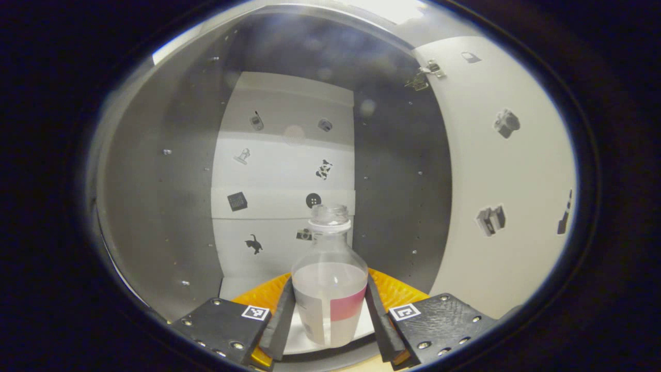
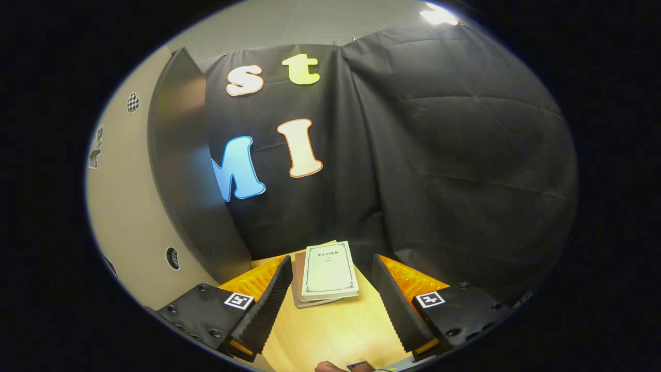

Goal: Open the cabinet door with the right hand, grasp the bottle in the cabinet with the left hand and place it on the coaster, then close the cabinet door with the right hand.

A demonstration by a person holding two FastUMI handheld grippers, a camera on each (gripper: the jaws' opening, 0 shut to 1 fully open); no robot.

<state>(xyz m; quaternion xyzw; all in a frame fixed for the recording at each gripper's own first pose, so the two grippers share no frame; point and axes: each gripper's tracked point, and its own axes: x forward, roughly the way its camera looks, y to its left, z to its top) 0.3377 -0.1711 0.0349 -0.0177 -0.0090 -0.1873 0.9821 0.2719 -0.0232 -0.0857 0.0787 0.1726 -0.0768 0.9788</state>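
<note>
In the left gripper view, a clear bottle [image 1: 330, 289] with no cap, holding pale liquid and wearing a white and pink label, stands upright on the cabinet floor [image 1: 242, 287]. My left gripper [image 1: 330, 323] reaches into the cabinet and is shut on the bottle, one finger pressing each side of its lower body. The open cabinet door [image 1: 506, 170], white with small stickers, stands at the right on its hinge [image 1: 427, 70]. In the right gripper view, my right gripper [image 2: 330, 299] is open above the wooden table [image 2: 330, 330], holding nothing.
Grey cabinet side walls [image 1: 155, 206] close in on both sides, with a stickered white back wall [image 1: 284, 170] behind the bottle. In the right gripper view a stack of books [image 2: 328, 271] lies ahead on the table, and a stickered cabinet panel [image 2: 129, 217] stands at the left.
</note>
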